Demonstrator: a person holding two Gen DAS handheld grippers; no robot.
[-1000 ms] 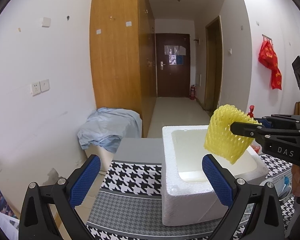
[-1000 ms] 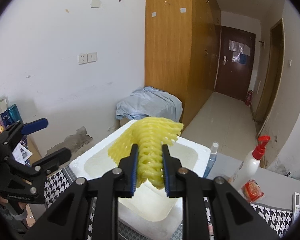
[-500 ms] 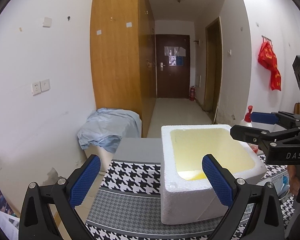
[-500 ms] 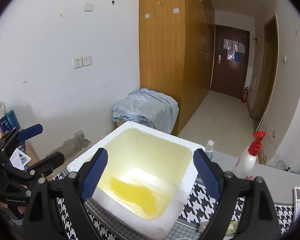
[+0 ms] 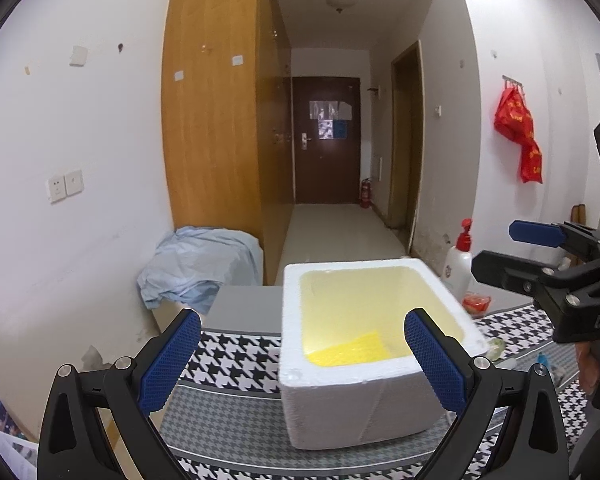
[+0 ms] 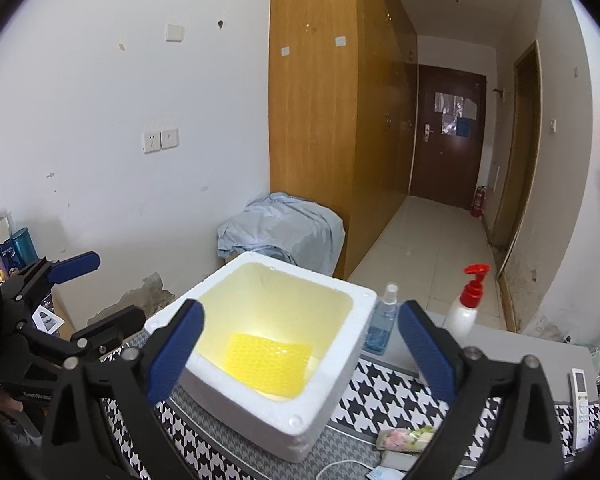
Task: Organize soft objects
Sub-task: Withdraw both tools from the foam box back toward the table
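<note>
Yellow foam net (image 6: 269, 364) lies flat on the bottom of the white styrofoam box (image 6: 332, 392), toward the near wall. It's a rough rectangle w/ a honeycomb mesh texture, bright yellow, tinting the box's inner walls yellowish. In the left wrist view only a corner of it shows over the box rim.

Right gripper (image 6: 300, 350): fingers (image 6: 174, 350) opening, spread wide, nothing between them; they hang above the box, net below & untouched. Left gripper (image 5: 302, 360): fingers released, spread wide, empty, in front of the box.

Box sits on the worktop (image 5: 228, 412), which has a houndstooth cloth. Right of the box in the right wrist view: blue spray bottle (image 6: 382, 326), white pump bottle w/ red top (image 6: 466, 306), remote (image 6: 581, 396).
</note>
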